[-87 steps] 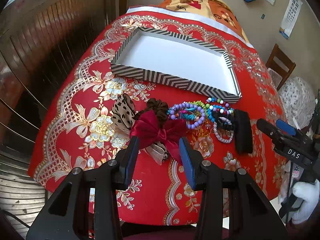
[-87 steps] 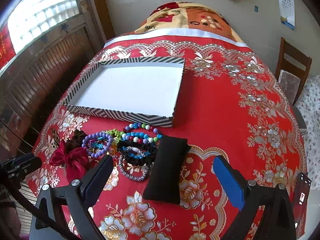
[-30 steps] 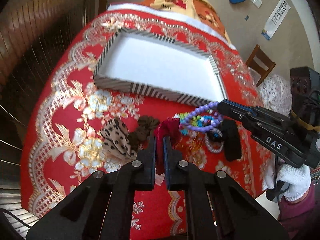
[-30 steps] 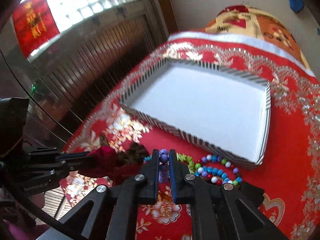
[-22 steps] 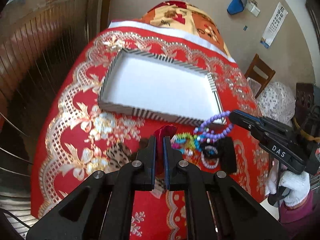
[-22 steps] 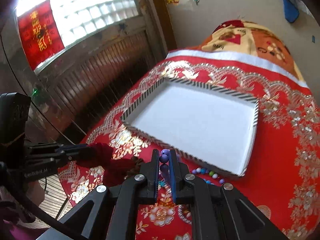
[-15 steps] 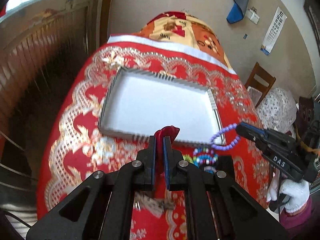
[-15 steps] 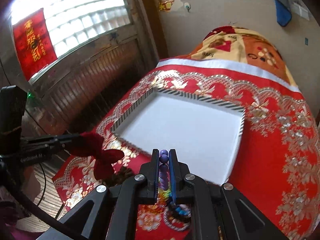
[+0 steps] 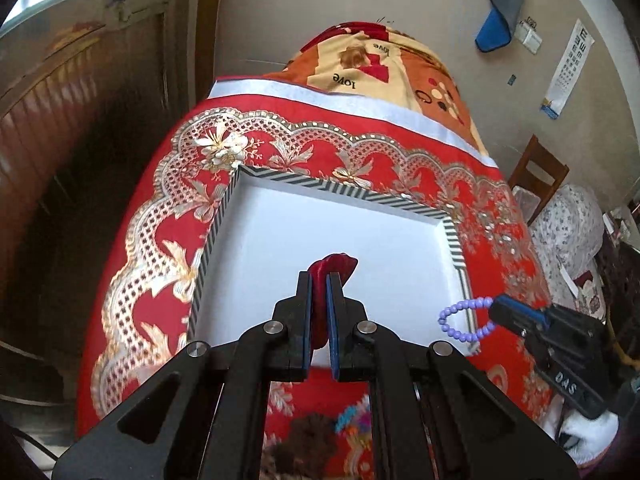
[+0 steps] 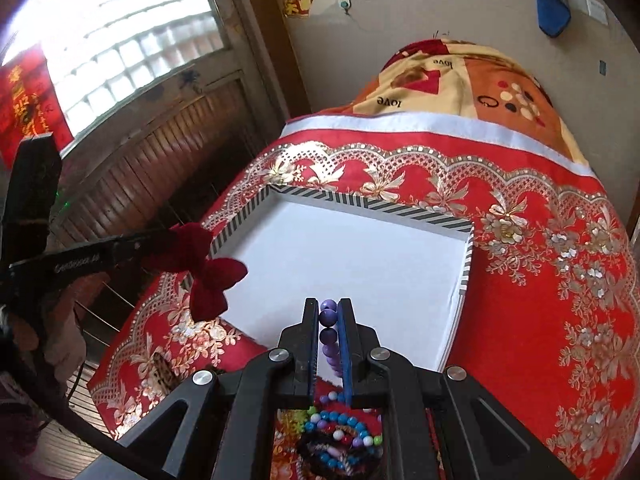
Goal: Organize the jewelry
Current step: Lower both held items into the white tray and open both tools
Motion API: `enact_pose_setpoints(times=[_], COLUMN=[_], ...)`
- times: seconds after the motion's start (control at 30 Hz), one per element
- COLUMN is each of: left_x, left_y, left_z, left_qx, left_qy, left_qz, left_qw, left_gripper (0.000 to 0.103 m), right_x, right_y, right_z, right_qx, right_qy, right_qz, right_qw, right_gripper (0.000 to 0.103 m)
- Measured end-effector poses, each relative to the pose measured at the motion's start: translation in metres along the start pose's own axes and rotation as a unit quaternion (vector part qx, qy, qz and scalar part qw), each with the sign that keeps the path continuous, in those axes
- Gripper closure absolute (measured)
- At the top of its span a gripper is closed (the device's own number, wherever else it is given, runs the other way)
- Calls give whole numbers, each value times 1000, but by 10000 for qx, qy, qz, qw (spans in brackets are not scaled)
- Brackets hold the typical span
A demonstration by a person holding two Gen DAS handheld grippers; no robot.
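Observation:
My left gripper [image 9: 319, 280] is shut on a dark red velvet bow [image 9: 335, 266] and holds it in the air over the near part of the tray; the bow [image 10: 202, 266] also hangs at the left of the right wrist view. My right gripper [image 10: 329, 307] is shut on a purple bead bracelet [image 10: 328, 316], which dangles as a loop [image 9: 464, 320] over the tray's near right corner. The striped-rimmed tray [image 9: 336, 190] with a white floor [image 10: 360, 264] lies on the red and gold tablecloth.
Behind both grippers on the cloth lie several coloured bead bracelets [image 10: 340, 436], a brown scrunchie [image 9: 304, 436] and a leopard-print bow [image 10: 162, 368]. A wooden chair [image 9: 536, 176] stands to the right. A wooden rail and window run along the left.
Both grippers closed on their items, the bow and the purple bracelet, lifted them off the cloth and carried them forward over the tray. The remaining pile has dropped behind the fingers.

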State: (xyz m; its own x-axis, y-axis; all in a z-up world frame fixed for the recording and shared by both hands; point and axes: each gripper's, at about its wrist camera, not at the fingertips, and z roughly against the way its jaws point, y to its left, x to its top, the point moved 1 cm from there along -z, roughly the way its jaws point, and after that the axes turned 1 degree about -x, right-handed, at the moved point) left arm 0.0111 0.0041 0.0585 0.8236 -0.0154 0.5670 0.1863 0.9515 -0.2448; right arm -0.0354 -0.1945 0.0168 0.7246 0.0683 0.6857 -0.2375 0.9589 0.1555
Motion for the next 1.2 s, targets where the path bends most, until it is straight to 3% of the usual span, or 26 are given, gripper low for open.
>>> enact_pose_setpoints(times=[0.3,0.57,0.83,0.9,0.97,1.0,1.07,1.1,1.2], left_x=[38,65,76,77,77,76,76,75,70], left_y=[18,44,61,63,64,65,65,64,60], left_z=[-57,-100,-132,-134,-136,-137,-134,-131,-122], left_qx=[240,517,682,667,612,583,537,575,631], left_qy=[230,373,528,466,498,511,468,455,401], left_qz=[-57,35,207,253,273,301,343,316,288], left_qw=[9994,9980,9961,9964,9965,9965,9969,9968,9968], left_gripper=[97,97,97,93,76,63,59,59,58], right_x=[24,56,70,70,68,67,67,65,62], right_y=[-18,-61,-88,-94,-95,-95,-94,-92,-86], right_z=[-55,-111,-143,-149,-152,-153,-149,-145,-128], right_qx=[-174,-733,-1223,-1250,-1211,-1200,-1172,-1113,-960], right_qy=[386,734,712,748,840,884,886,847,734], right_qz=[-62,-199,-442,-502,-552,-558,-562,-582,-632], right_qw=[9991,9944,9890,9881,9875,9873,9876,9885,9907], right_gripper=[94,94,95,95,94,94,85,74,71])
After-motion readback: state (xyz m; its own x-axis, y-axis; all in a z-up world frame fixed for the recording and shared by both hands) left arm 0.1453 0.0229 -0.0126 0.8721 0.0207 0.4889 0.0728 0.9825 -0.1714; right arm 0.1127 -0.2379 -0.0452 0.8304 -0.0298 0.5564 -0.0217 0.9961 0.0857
